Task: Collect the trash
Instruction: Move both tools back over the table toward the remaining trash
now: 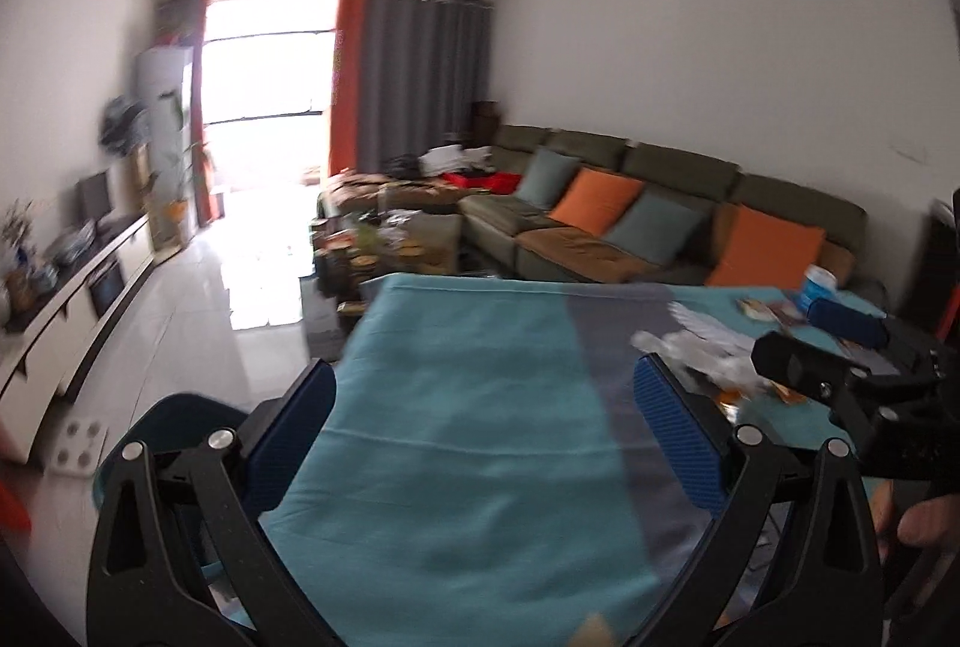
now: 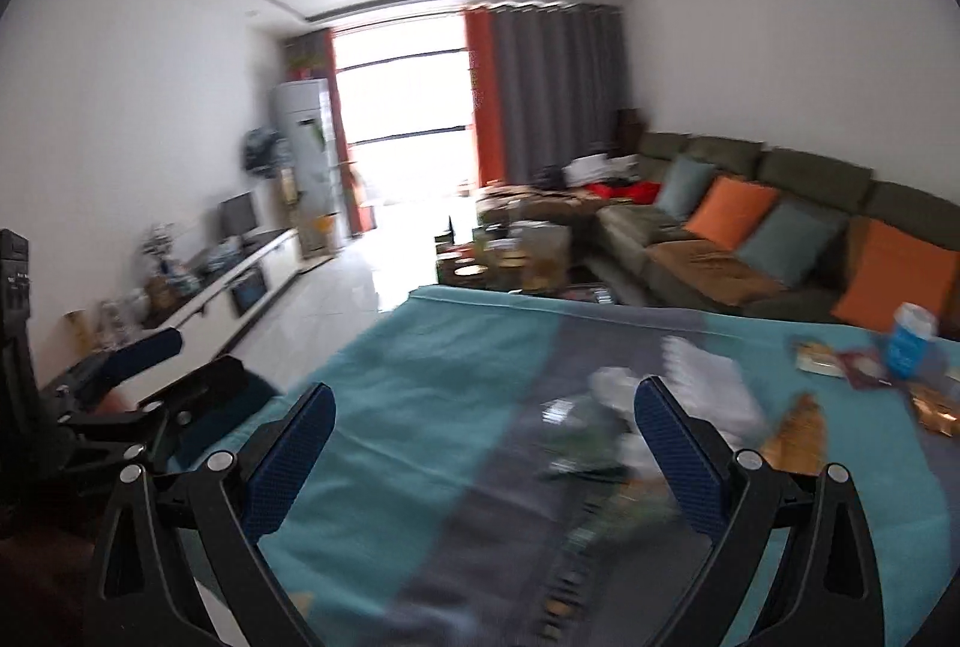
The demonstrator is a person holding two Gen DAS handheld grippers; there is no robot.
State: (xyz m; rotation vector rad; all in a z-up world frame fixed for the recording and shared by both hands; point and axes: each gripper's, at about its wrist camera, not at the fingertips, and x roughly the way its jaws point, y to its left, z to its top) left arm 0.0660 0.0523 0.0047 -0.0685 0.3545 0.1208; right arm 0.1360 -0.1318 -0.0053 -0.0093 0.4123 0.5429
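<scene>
Both tongs are spread wide with nothing between their blue pads. The left gripper (image 1: 483, 431) hangs over the teal cloth of a table (image 1: 456, 407); in the right wrist view it shows again at nine o'clock, beyond the table's left edge. The right gripper (image 2: 483, 443) hovers over the grey stripe running down the middle of that cloth; in the left wrist view it enters at three o'clock, with part of a hand (image 1: 918, 521) behind it at four o'clock.

The trash lies on the right half of the table. In the right wrist view, crumpled white paper and clear wrapping (image 2: 690, 383) sit just past the right pad, around one o'clock from the tongs, too blurred to tell apart. Brown and gold wrappers (image 2: 798, 425) lie beside them towards three o'clock, with more flat packets (image 2: 840, 362) farther back. A blue-and-white cup (image 2: 909, 338) stands near the table's far right edge at two o'clock.

Beyond the table, an olive corner sofa (image 2: 720, 227) with orange and grey-blue cushions runs along the wall at two o'clock. A bright window (image 2: 402, 119) with orange and grey curtains fills twelve o'clock.
</scene>
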